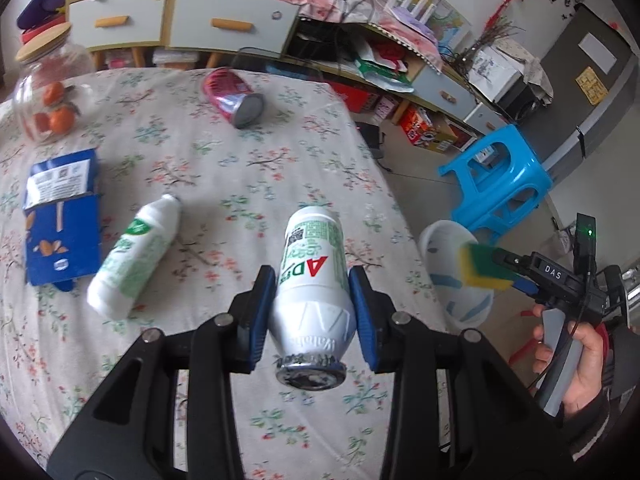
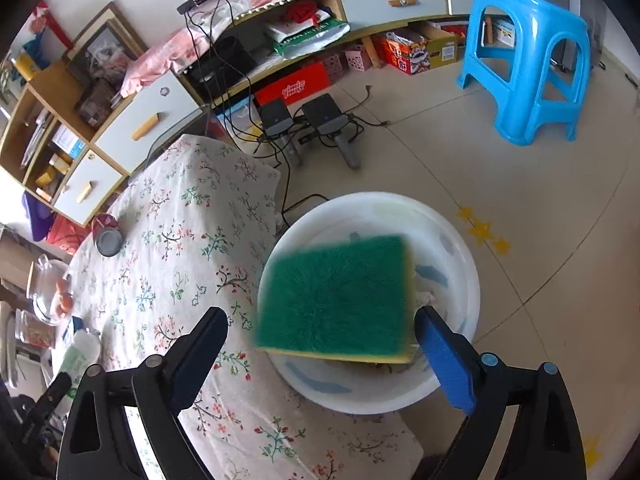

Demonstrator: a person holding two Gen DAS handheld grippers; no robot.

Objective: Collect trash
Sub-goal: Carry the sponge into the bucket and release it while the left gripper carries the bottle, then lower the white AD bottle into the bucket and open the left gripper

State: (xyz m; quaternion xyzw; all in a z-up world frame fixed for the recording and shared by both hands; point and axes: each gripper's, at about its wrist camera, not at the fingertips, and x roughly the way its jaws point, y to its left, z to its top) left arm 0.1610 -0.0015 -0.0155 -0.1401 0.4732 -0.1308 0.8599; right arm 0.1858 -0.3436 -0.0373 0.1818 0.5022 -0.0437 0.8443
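The table (image 1: pixel 224 168) under its floral cloth carries the clutter; a white basin (image 2: pixel 460 280) sits off its edge, holding scraps; the right gripper (image 2: pixel 320 340) hangs above it with jaws spread wide, and a blurred green-and-yellow sponge (image 2: pixel 336 300) sits between them over the basin, its yellow edge at the blue right pad, clear of the left; whether it is loose I cannot tell; the left gripper (image 1: pixel 314 300) clamps a white bottle (image 1: pixel 312 280) at its waist, mouth toward the camera, above the cloth; a blue carton (image 1: pixel 60 216), a 2nd bottle (image 1: pixel 132 256) and a red can (image 1: pixel 232 96) lie on the table
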